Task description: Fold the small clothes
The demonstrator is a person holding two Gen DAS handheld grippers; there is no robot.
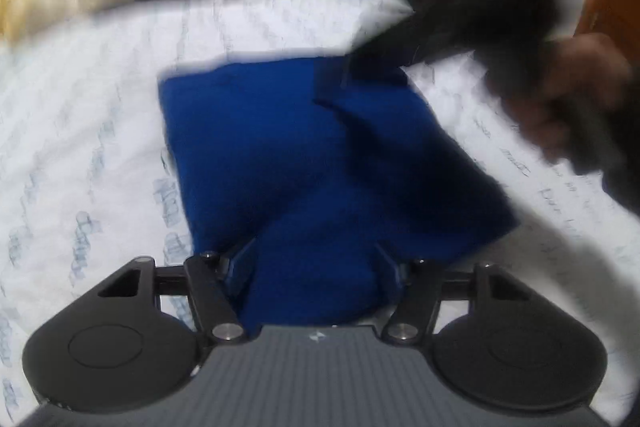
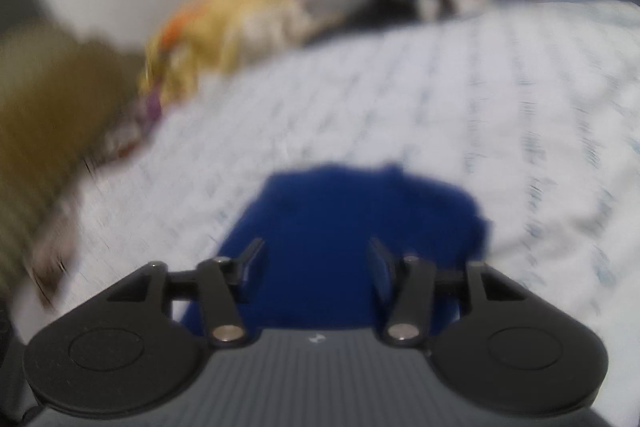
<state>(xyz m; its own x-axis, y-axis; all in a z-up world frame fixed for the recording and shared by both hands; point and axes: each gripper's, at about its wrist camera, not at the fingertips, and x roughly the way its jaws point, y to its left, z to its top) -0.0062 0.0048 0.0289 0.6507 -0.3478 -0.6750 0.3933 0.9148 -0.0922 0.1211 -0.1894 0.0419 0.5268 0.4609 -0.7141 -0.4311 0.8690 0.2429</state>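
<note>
A blue cloth [image 1: 288, 155], partly folded, lies flat on the white printed bed sheet [image 1: 100, 107], well in from the far edge. The left gripper [image 1: 316, 267] sits at the cloth's near edge, jaws parted with cloth between them, though blur hides whether the pads press on it. The right gripper [image 2: 316, 259] hovers over the far right corner, jaws about half open, holding nothing that I can see. That far corner is likely the next grasp, and the right hand [image 1: 560, 95] is nearer.
</note>
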